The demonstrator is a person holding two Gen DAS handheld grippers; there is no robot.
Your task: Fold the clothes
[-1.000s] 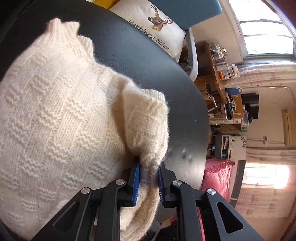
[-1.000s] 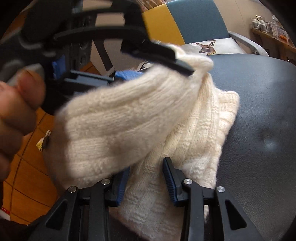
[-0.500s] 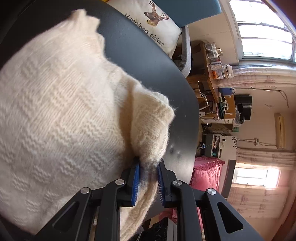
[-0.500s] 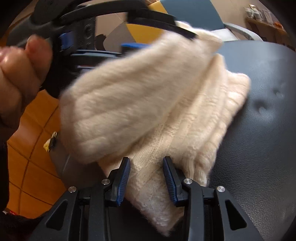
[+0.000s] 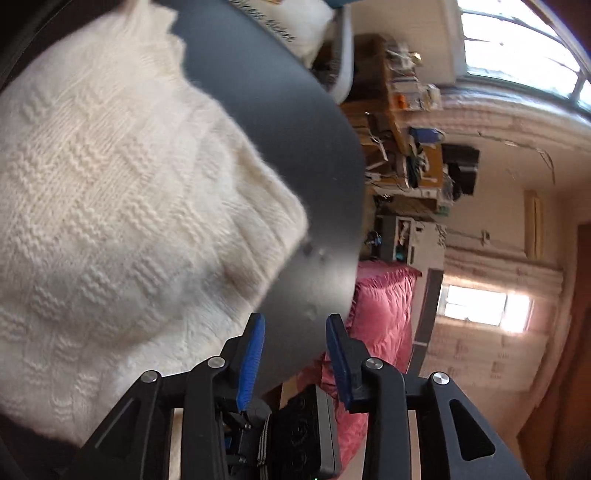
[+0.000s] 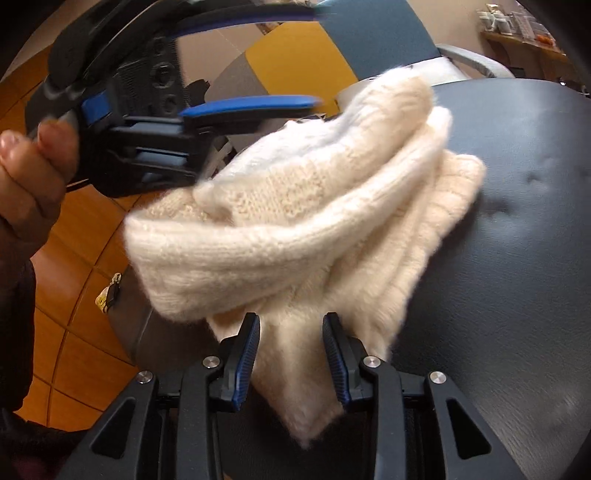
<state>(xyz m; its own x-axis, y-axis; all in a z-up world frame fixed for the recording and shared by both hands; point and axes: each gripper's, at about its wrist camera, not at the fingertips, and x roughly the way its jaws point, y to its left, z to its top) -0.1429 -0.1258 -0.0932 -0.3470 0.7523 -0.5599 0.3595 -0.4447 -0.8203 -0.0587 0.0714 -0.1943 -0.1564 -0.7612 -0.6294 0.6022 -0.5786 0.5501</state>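
A cream knitted sweater [image 5: 110, 184] lies folded on the dark round table [image 5: 277, 110]. My left gripper [image 5: 295, 325] hangs just off the sweater's near edge. Its jaws are opening, with only bare table between them. In the right wrist view a hand [image 6: 26, 177] holds this left gripper [image 6: 314, 59] above the sweater [image 6: 295, 229], clear of the knit. My right gripper [image 6: 290, 325] straddles the sweater's near corner. Its jaws are closing a little, and the knit lies flat between them, not pinched. The table [image 6: 498, 258] stretches away to the right.
A chair [image 6: 332, 48] with a yellow and teal back stands behind the table, with a white cushion [image 5: 306, 29] on it. Pink bedding [image 5: 380, 314] and a cluttered desk [image 5: 406, 129] lie beyond the table's edge. Wooden floor [image 6: 74, 295] shows below the table's left rim.
My left gripper let go of the sweater's folded edge, opened and drew back upward. The flap dropped onto the sweater. My right gripper shifted slightly along the near corner.
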